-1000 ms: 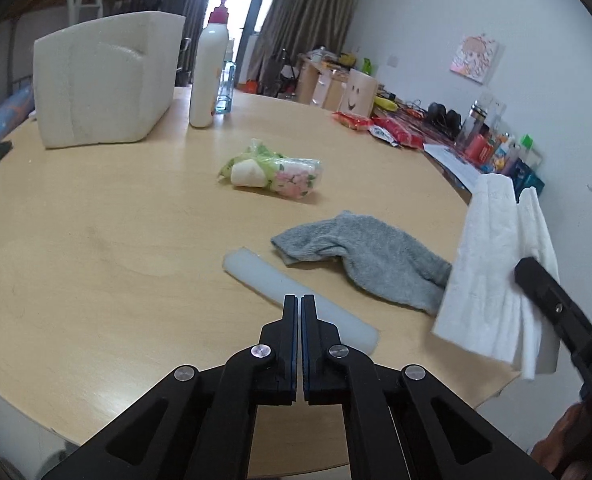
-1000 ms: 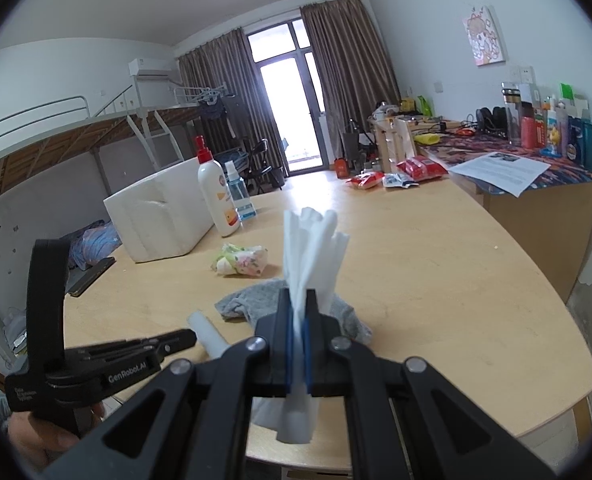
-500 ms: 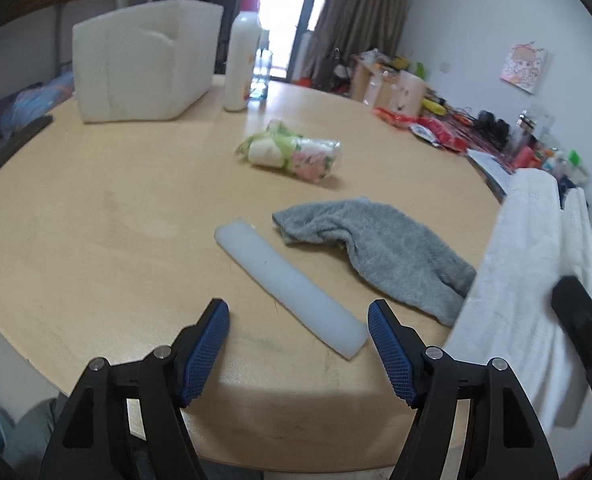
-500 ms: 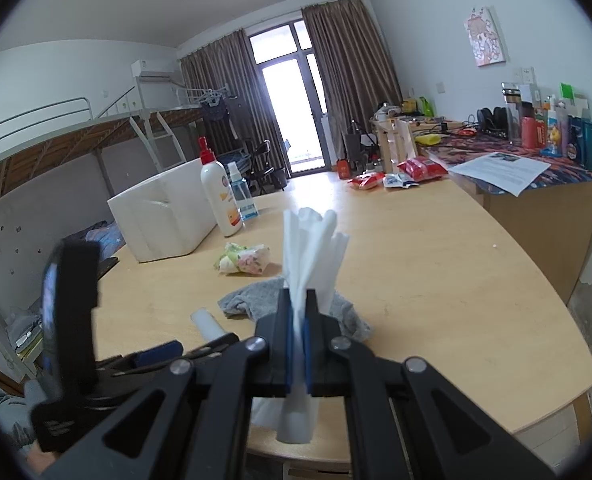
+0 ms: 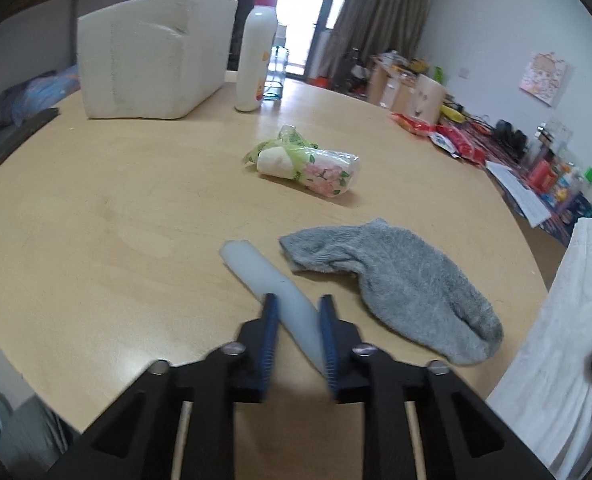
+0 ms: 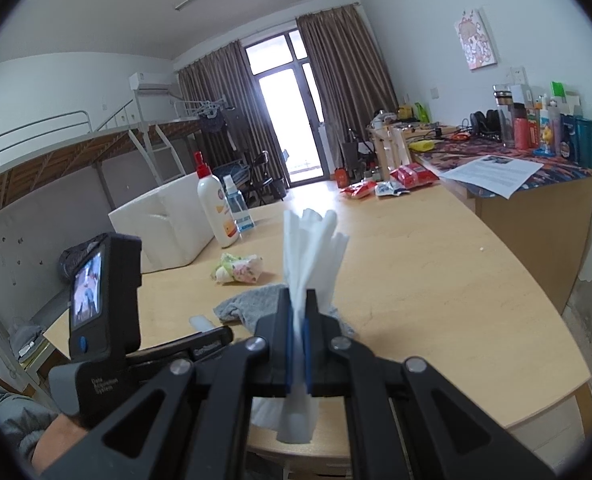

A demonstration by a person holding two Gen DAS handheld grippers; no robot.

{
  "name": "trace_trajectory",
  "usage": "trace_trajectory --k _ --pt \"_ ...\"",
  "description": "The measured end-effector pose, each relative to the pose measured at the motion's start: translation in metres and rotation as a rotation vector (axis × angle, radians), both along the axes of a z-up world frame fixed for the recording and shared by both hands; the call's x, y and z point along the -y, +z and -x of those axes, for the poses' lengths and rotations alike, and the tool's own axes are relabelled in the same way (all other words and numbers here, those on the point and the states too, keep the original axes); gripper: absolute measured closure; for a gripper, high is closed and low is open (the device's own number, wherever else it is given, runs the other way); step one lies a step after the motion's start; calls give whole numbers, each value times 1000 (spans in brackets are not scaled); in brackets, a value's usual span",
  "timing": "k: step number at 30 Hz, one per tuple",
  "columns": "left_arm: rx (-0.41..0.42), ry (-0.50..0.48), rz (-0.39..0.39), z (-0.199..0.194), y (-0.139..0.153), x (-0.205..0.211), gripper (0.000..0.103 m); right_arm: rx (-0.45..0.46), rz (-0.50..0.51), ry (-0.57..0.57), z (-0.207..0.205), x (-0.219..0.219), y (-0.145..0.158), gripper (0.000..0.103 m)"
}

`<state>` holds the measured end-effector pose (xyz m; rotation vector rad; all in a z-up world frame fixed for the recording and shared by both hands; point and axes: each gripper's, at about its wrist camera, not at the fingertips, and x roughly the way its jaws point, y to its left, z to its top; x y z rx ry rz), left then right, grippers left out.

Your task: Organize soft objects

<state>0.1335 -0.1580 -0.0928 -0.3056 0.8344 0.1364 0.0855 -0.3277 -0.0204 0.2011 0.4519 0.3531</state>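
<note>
We are seeing a fuzzy grey sock [image 5: 400, 280] and a pale translucent strip [image 5: 272, 280] lying on a light wooden table [image 5: 96, 220]. We are also seeing a white cloth [image 6: 310, 248], a pink-flowered, green-edged packet [image 5: 316, 166] and a white, red-capped bottle [image 5: 256, 52].

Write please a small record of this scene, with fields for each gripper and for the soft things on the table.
left gripper: jaws just closing around the near end of the pale strip
right gripper: shut on the white cloth, held above the table edge
grey sock: flat on the table, right of the strip
floral packet: lying beyond the sock
white foam block: far left, beside the lotion bottle
</note>
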Motion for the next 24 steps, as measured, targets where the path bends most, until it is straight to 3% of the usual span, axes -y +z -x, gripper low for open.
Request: trace_trajectory --k 4,10,17,21,24 --pt "21 -111 39 4 -1 -19 97 7 -7 0 0 2 0 97" --pt "74 -281 35 9 2 -36 97 3 -2 13 -4 -7 -1 97" --pt "73 -351 -10 8 11 -48 97 1 7 29 -8 -21 3 97" --pt "181 -366 -80 15 28 -60 97 3 19 49 -9 -31 4 97" --pt "233 -354 -91 16 41 -74 97 6 30 69 -11 -41 4 97"
